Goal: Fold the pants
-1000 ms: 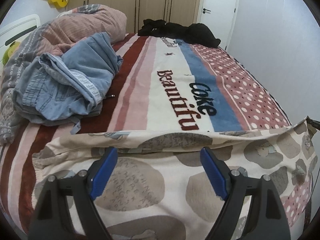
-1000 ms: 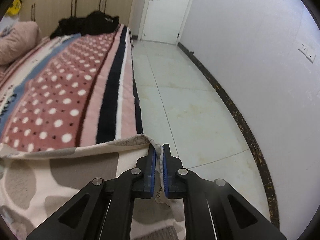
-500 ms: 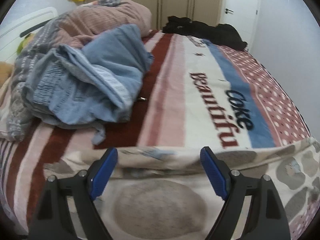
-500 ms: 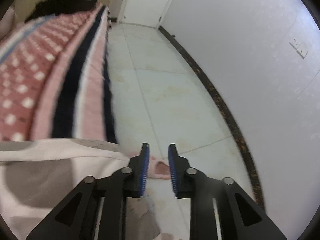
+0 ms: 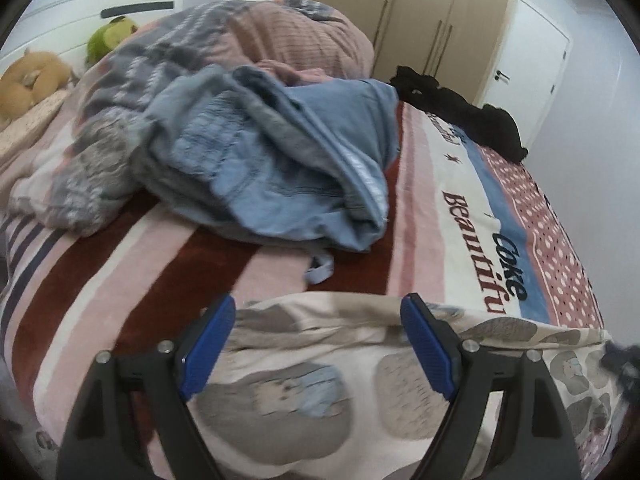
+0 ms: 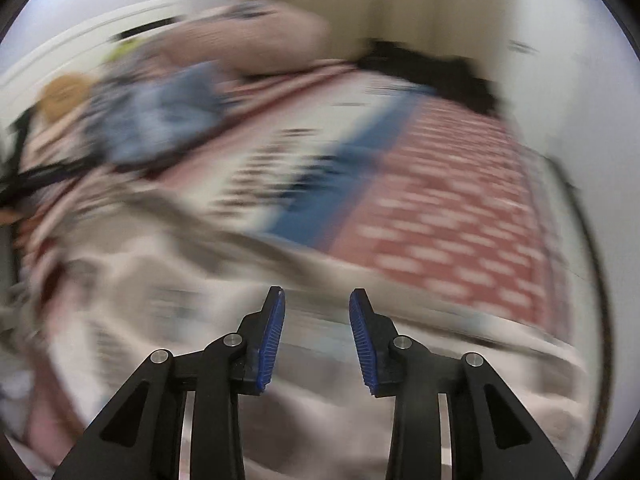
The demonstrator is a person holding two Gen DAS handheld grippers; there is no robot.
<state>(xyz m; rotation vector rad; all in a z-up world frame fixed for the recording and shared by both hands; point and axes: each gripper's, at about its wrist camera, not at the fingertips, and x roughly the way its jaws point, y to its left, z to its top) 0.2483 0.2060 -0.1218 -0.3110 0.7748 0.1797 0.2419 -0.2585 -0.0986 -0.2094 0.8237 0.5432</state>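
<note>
Cream pants with grey blotch print (image 5: 320, 364) lie flat across the near edge of the bed, the waistband end towards the left. My left gripper (image 5: 318, 336) is open and empty just above them. My right gripper (image 6: 316, 332) is open and empty above the same pants (image 6: 168, 304); that view is heavily motion-blurred.
A crumpled pile of blue denim clothes (image 5: 276, 164) lies on the striped bed blanket (image 5: 456, 216) beyond the pants. A bunched quilt (image 5: 168, 64), plush toys (image 5: 28, 80) and black clothes (image 5: 460, 116) lie farther back. A wardrobe and a white door stand behind.
My right gripper let go of the pants' corner, opened and swung left from the floor side to face the bed. My left gripper stayed open and moved left along the pants.
</note>
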